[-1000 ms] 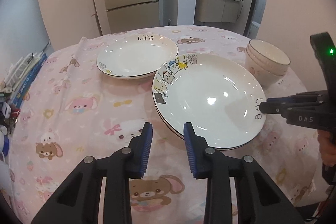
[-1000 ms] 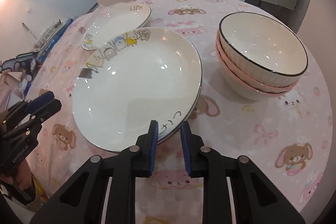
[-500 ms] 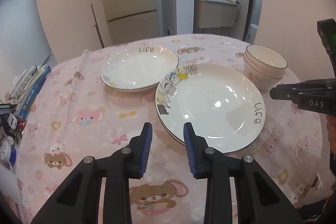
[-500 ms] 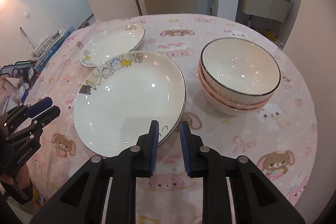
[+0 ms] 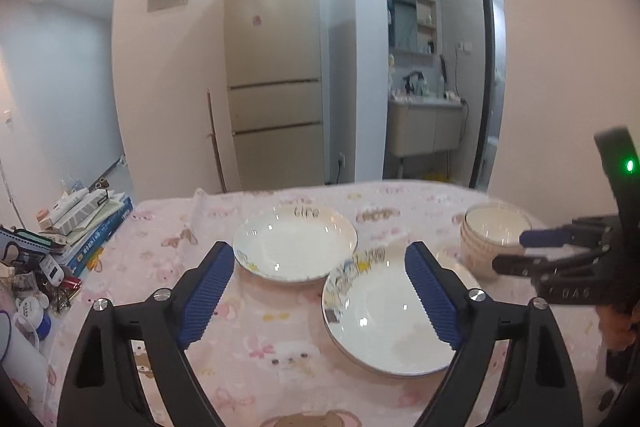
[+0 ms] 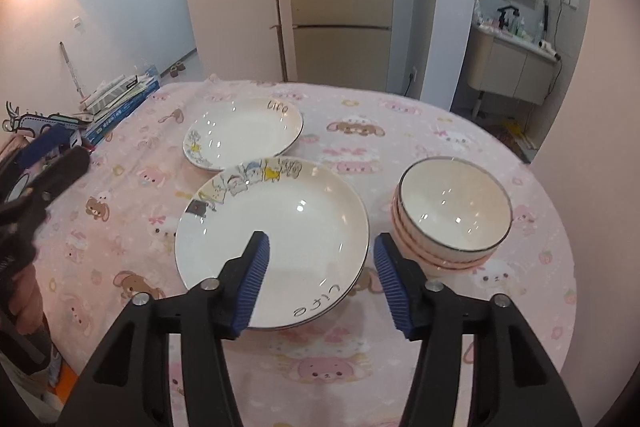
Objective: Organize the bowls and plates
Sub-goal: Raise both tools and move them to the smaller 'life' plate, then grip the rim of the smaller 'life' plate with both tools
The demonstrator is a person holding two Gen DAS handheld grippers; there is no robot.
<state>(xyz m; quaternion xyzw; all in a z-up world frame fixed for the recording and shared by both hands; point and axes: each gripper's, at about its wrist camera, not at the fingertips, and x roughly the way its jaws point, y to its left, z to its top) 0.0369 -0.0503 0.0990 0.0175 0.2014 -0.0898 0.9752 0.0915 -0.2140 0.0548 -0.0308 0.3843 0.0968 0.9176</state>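
Note:
A large white plate (image 6: pixel 280 239) with cartoon animals and "Life" on its rim tops a short stack at the middle of the pink table; it also shows as the near plate (image 5: pixel 384 319). A second plate (image 6: pixel 244 133) (image 5: pixel 294 247) lies behind it. Stacked pink-sided bowls (image 6: pixel 452 215) (image 5: pixel 492 235) stand to the right. My left gripper (image 5: pixel 318 251) hovers above the table, jaws opening wide, nothing between them. My right gripper (image 6: pixel 321 239) hangs over the near plate's front rim, jaws opening and empty. Each gripper shows in the other's view (image 5: pixel 512 251) (image 6: pixel 68 151).
The round table (image 6: pixel 400 115) wears a pink cartoon cloth. Books and small clutter (image 5: pixel 88 223) pile at its left edge. A tall beige fridge (image 5: pixel 276 67) and a leaning wooden stick (image 5: pixel 216 139) stand behind; a vanity cabinet (image 6: pixel 508 67) is at the back right.
Both grippers have lifted away from the table and tilted upward, so the plates look smaller and farther. Both pairs of jaws have spread from nearly shut to wide apart.

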